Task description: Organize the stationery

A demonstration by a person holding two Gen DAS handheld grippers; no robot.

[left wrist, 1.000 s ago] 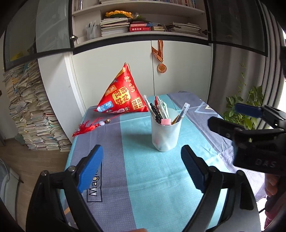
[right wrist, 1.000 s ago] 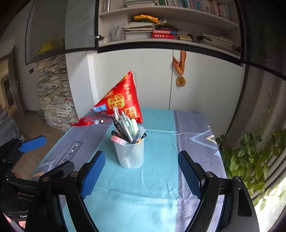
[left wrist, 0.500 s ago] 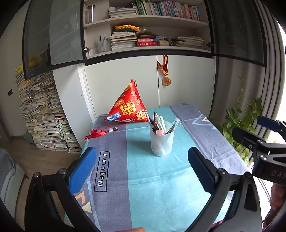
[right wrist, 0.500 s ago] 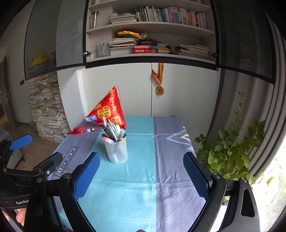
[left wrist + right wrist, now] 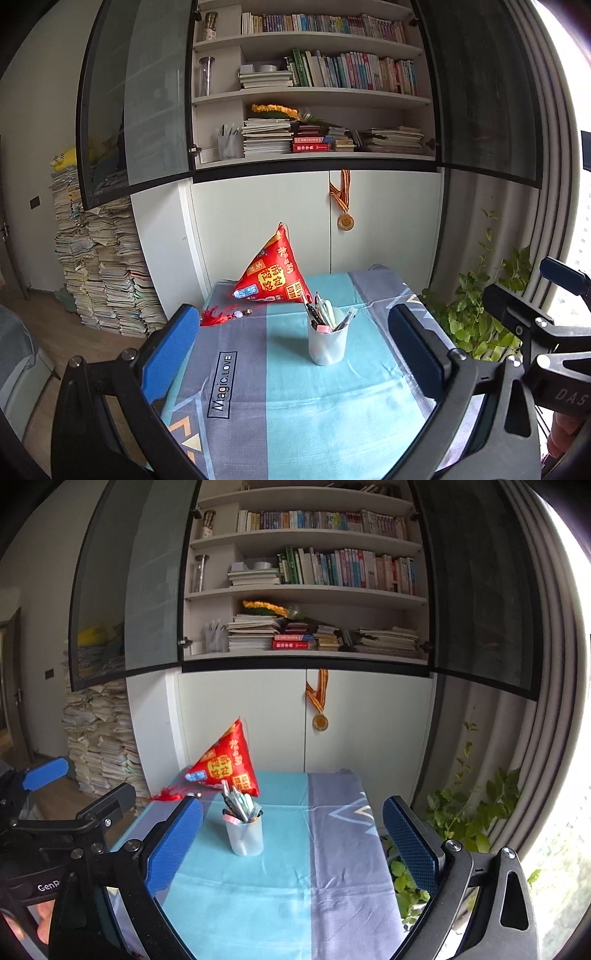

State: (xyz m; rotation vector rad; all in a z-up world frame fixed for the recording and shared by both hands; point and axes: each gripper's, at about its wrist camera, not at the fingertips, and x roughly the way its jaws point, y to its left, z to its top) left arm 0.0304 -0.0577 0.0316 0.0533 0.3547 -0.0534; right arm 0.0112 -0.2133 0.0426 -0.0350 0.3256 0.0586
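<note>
Two grippers over the table (image 5: pixel 332 413) | left gripper (image 5: pixel 291 354): jaws wide apart, empty | cup (image 5: pixel 328 341) of pens (image 5: pixel 320 314): upright, ahead between both grippers, beyond their tips | right gripper (image 5: pixel 293 834): jaws opening, nothing between them

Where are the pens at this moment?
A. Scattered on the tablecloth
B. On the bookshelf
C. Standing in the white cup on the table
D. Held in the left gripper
C: the pens stand bunched in the white cup on the tablecloth, with none lying loose.
</note>
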